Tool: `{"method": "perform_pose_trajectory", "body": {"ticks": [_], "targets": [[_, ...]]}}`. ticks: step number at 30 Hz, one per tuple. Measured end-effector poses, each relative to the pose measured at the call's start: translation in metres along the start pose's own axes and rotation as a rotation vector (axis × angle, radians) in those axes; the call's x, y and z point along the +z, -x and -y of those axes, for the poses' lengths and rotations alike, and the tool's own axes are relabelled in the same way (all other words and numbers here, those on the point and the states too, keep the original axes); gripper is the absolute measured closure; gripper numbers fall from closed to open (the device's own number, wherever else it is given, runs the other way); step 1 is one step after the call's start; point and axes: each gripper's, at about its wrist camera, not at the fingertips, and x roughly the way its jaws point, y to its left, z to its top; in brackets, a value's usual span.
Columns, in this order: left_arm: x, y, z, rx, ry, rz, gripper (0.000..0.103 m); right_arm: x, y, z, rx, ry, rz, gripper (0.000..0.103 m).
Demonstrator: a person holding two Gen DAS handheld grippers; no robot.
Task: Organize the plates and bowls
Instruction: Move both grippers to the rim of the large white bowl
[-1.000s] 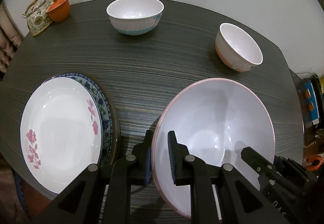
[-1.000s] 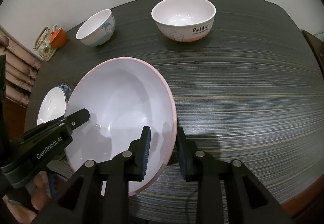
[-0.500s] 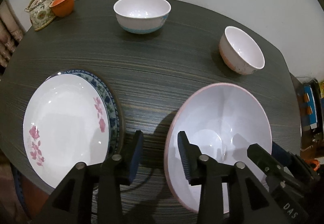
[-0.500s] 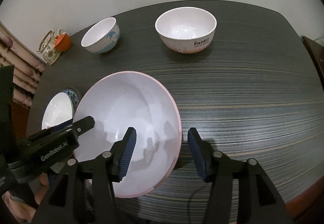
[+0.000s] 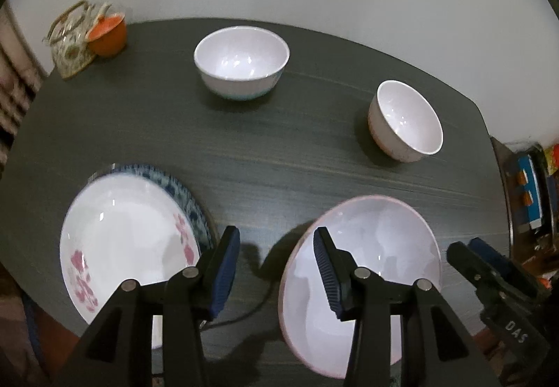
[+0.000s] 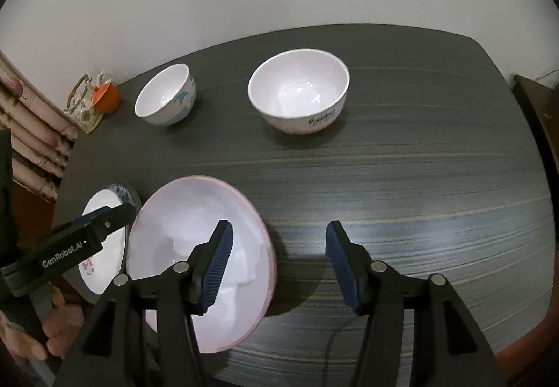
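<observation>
A large pink-rimmed bowl (image 5: 377,247) (image 6: 195,226) rests on the dark table near its front edge. My left gripper (image 5: 276,268) hovers open above the bowl's left rim, holding nothing. Over the bowl's right rim my right gripper (image 6: 277,264) is open too, its left finger above the bowl. To the left lies a white plate with pink flowers (image 5: 122,229) (image 6: 104,243), stacked on a blue-patterned plate (image 5: 181,191). Farther back stand a blue-trimmed bowl (image 5: 241,62) (image 6: 164,100) and a pink-based bowl (image 5: 405,121) (image 6: 298,90).
A teapot (image 5: 70,41) (image 6: 82,104) and an orange cup (image 5: 108,32) (image 6: 106,97) sit at the table's far left corner. The table (image 5: 279,156) ends at a white wall behind. A hand (image 6: 45,334) holds the left gripper's handle at the lower left.
Both grippers let go of the large bowl's rim, opened wide and pulled back and up. The bowl now sits free on the table.
</observation>
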Motion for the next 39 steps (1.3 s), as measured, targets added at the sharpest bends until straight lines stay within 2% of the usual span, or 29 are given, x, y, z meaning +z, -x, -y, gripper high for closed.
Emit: {"method": "perform_pose_trajectory", "body": {"ticks": [4,14,20,27,39], "targets": [[0.022,-0.006,0.008,0.013,-0.028,-0.015,0.058,0.010,0.001,0.010,-0.010,0.000,0.009,0.048],[0.070,-0.031,0.040,-0.058,-0.051,-0.063,0.058,0.060,-0.013,0.048,-0.026,-0.066,0.011,0.048],[0.096,-0.052,0.066,-0.122,-0.044,-0.095,0.058,0.091,-0.036,0.063,-0.046,-0.088,-0.010,0.048],[0.119,-0.077,0.086,-0.165,-0.015,-0.127,0.058,0.108,-0.073,0.078,-0.033,-0.136,-0.067,0.049],[0.131,-0.119,0.102,-0.131,0.010,-0.196,0.058,0.116,-0.108,0.084,0.002,-0.145,-0.118,0.061]]}}
